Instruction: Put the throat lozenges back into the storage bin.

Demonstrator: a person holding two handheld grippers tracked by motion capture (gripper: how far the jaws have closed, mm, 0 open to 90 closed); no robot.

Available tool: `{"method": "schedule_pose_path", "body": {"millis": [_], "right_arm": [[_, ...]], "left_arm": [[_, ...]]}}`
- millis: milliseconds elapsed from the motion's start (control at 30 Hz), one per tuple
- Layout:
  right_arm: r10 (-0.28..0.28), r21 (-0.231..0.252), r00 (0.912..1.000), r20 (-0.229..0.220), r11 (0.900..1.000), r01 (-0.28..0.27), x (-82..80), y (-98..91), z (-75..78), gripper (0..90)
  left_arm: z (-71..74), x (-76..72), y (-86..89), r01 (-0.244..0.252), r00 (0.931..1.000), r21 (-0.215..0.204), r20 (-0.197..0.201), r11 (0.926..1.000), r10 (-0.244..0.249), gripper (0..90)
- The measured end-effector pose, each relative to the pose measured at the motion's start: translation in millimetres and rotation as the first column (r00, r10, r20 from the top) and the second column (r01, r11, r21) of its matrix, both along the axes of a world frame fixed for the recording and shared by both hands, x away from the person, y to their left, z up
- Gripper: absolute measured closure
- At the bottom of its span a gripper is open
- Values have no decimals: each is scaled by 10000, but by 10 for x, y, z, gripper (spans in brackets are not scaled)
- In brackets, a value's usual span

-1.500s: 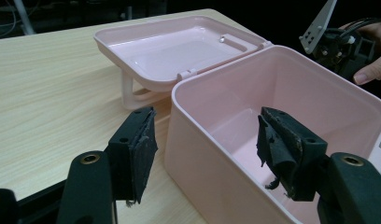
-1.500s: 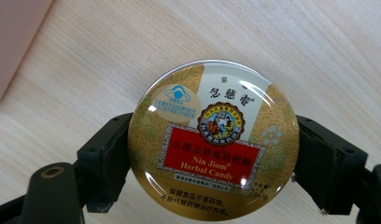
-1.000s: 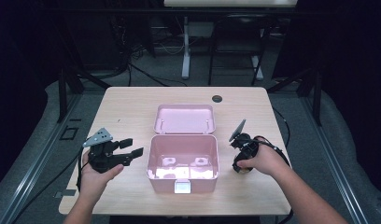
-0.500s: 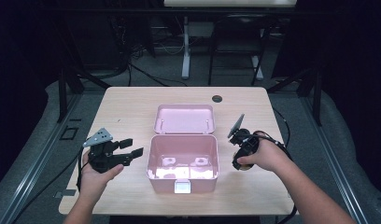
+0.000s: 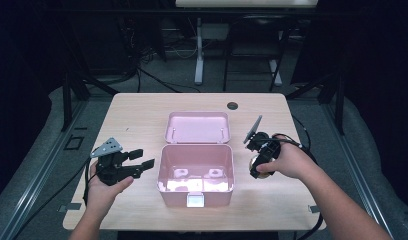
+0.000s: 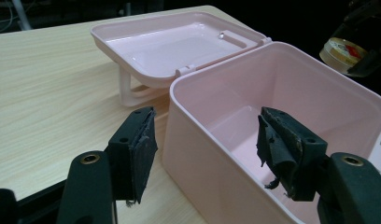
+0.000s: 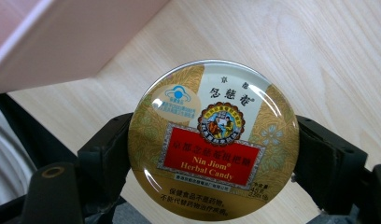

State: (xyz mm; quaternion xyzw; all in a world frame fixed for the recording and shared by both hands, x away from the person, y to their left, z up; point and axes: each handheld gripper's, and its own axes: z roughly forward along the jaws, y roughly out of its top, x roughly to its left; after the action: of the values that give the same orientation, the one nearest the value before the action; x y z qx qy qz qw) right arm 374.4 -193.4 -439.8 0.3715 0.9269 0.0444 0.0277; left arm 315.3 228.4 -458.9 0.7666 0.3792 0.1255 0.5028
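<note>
Right gripper: we find the right gripper (image 7: 212,154) clenched on a round gold candy tin (image 7: 213,140), one black jaw pressing each side of its rim. In the high view the right gripper (image 5: 259,160) sits at 3 o'clock of the box, held in the person's right hand (image 5: 287,160).

Candy tin: we read "Nin Jiom Herbal Candy" on its lid in the right gripper view. It is lifted off the table (image 5: 142,115), just beside the box's right wall and outside it. In the left gripper view we see the candy tin (image 6: 342,50) beyond the box's far rim, at 1 o'clock.

Left gripper: we note the left gripper (image 6: 202,149) released, jaws spread wide and grasping nothing. One jaw stands outside the box's near wall, the other over the box's interior. In the high view the left gripper (image 5: 134,165) lies at 9 o'clock of the box, in the left hand (image 5: 104,187).

Pink box: we record the pink box (image 5: 196,170) at the table's middle, open, its inside bare. A white latch shows on its front wall.

Lid: the lid (image 5: 197,126) lies folded back at 12 o'clock of the box, inner side up, hinged to the rear edge.

Table: light wood, with a dark round hole (image 5: 232,106) near its far edge.
</note>
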Motion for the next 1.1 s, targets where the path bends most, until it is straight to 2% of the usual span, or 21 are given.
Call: {"method": "schedule_pose_path", "body": {"millis": [167,300,433,567,933,1100], "right_arm": [[296,-174,9996,-2,9994,-296,-25,48,74,198],[994,-186,9949,154,9949,-992,-49,106,148,198],[2017,-344,9790,310,9791,-2006,-87,178,199,199],[2719,-291,9617,349,9622,-2710,-126,251,244,199],[3775,-296,9241,595,9260,-3764,-171,447,369,199],[4217,-285,9052,531,9067,-4207,-178,537,386,199]], "left_arm": [[-11,4,-10,29,10000,14,2,10000,-29,372],[-15,5,-14,43,10000,15,-12,10000,-43,372],[-24,8,-23,59,10000,-7,-34,10000,-59,372],[-26,6,-30,140,9999,59,-72,9999,-139,375],[-42,11,-39,196,9996,-42,-187,9998,-196,401],[-37,10,-28,180,9997,-42,-174,9998,-180,404]]}}
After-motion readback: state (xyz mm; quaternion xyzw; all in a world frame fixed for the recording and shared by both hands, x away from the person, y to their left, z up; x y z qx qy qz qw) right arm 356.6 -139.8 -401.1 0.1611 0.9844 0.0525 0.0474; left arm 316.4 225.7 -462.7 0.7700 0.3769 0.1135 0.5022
